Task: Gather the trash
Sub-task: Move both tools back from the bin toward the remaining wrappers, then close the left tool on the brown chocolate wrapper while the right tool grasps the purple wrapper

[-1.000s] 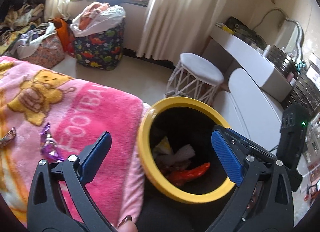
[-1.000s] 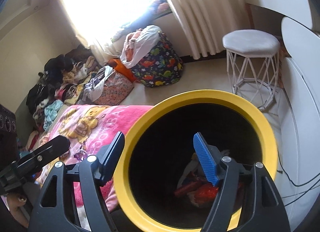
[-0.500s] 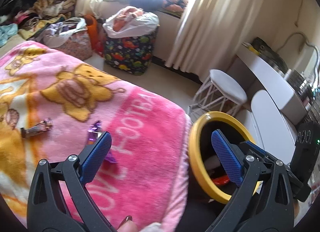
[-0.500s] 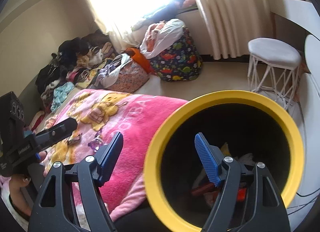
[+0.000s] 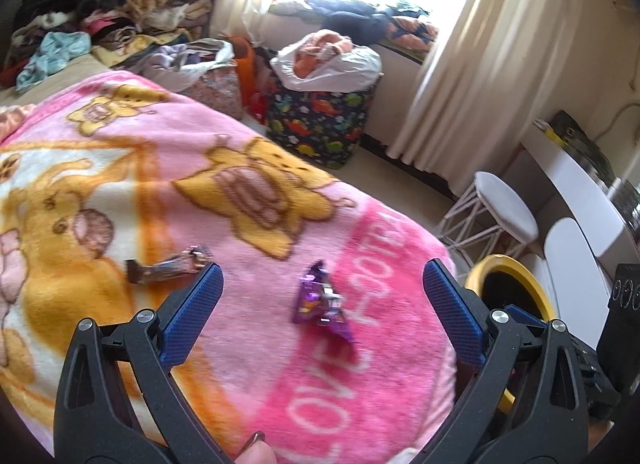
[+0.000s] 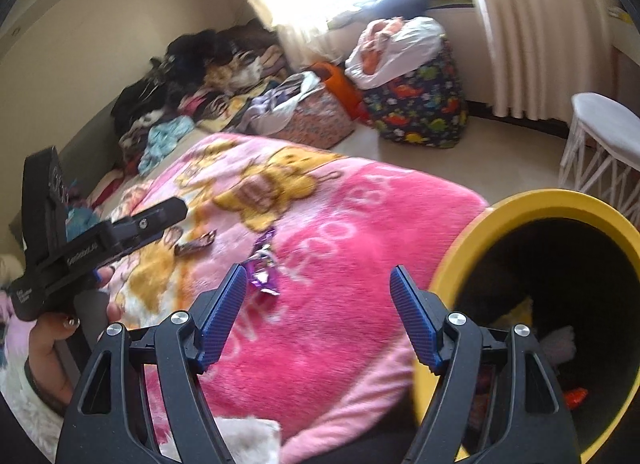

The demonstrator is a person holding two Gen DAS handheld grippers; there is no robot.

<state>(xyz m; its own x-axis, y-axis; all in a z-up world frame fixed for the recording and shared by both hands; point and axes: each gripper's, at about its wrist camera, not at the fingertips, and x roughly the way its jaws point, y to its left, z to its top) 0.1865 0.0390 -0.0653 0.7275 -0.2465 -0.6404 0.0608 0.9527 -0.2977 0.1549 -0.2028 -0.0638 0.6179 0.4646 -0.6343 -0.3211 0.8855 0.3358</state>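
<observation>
Inside the yellow bin (image 6: pixel 500 215), trash sits shadowed, indistinct.

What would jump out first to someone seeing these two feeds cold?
Likely the bright pink cartoon-bear blanket filling both views, with a shiny purple wrapper lying on it between the open left gripper fingers and a brown wrapper just to its left. Next, the yellow-rimmed black bin at the blanket's right edge, trash already inside, beside the open right gripper.

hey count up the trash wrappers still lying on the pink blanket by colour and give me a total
Purple wrapper: 1
Brown wrapper: 1
Total: 2, both lying loose on the pink blanket.
</observation>
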